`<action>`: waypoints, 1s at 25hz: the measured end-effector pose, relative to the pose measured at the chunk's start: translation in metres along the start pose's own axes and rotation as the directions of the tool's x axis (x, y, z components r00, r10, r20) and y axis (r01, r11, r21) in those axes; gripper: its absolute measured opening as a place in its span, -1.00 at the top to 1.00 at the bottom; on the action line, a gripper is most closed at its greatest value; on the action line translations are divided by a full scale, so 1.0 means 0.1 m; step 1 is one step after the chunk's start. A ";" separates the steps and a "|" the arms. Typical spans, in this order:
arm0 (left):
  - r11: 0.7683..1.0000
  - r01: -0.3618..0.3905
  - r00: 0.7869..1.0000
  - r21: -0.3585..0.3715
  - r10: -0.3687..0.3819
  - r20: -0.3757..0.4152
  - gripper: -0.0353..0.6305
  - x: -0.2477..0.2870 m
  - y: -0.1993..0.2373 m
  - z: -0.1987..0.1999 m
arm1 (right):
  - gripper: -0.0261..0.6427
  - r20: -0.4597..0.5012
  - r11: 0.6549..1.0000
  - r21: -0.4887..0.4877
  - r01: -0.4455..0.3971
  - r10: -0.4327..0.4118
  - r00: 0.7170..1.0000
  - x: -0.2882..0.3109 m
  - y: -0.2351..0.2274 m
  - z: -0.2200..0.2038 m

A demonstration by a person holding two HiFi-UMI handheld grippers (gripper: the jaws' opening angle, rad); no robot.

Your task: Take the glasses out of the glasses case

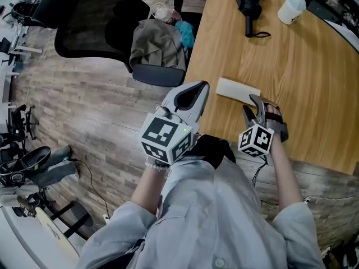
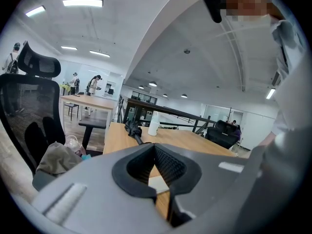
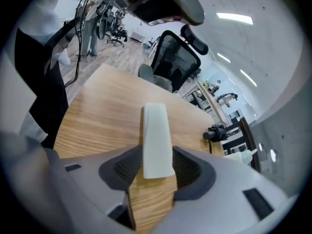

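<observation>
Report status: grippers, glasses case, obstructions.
Left gripper shut, empty. Right gripper open, jaws straddling one end of the glasses case. Case closed, flat on wooden table. Folded umbrella and bottle far off.

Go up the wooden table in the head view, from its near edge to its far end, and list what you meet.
From the near edge: right gripper → glasses case → umbrella. The bottle lies about as far back as the umbrella, so it is left out.

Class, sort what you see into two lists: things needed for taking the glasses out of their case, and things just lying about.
Needed: glasses case, right hand-held gripper, left hand-held gripper.
Lying about: umbrella, bottle, chair, clothes on the chair.
</observation>
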State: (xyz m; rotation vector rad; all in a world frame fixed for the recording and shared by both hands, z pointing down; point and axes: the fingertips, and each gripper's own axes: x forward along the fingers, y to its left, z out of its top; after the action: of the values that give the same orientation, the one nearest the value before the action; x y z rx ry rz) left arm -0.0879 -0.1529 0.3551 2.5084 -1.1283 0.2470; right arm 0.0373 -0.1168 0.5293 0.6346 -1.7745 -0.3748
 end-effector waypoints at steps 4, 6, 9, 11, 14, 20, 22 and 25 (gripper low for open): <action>1.000 -0.010 1.000 -0.007 0.010 -0.018 0.88 0.01 0.03 -0.07 | 0.39 -0.035 0.996 -0.081 -0.022 0.020 0.999 0.15 0.07 -0.04; 1.000 -0.012 1.000 -0.005 0.012 -0.023 0.88 0.02 0.03 -0.09 | 0.39 -0.046 0.994 -0.105 -0.026 0.021 0.999 0.20 0.09 -0.06; 1.000 -0.016 0.999 -0.005 0.016 -0.029 0.88 0.03 0.05 -0.12 | 0.39 -0.054 0.991 -0.131 -0.030 0.023 0.998 0.26 0.11 -0.07; 1.000 -0.018 0.999 -0.006 0.018 -0.034 0.88 0.03 0.06 -0.15 | 0.39 -0.057 0.990 -0.136 -0.031 0.023 0.998 0.29 0.12 -0.08; 1.000 -0.026 0.999 -0.007 0.025 -0.042 0.88 0.04 0.08 -0.19 | 0.39 -0.056 0.991 -0.134 -0.030 0.023 0.998 0.30 0.11 -0.08; 0.999 -0.034 0.992 0.002 0.034 -0.123 0.88 0.12 0.13 -0.48 | 0.43 -0.051 0.991 -0.128 -0.050 0.044 0.998 0.28 0.11 -0.06; 1.000 -0.011 0.983 0.012 0.013 -0.181 0.88 0.19 0.13 -0.66 | 0.43 -0.048 0.991 -0.126 -0.051 0.045 0.998 0.27 0.11 -0.06; 1.000 0.013 0.964 0.006 -0.011 -0.265 0.87 0.31 0.15 -0.94 | 0.43 -0.046 0.992 -0.120 -0.047 0.042 0.998 0.28 0.10 -0.06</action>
State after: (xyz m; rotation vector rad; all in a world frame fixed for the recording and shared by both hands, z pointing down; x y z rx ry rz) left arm -0.0790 -0.1447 0.4539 2.3987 -1.0040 0.5665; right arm 0.0352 -0.1250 0.5580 0.5129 -1.7077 -0.4311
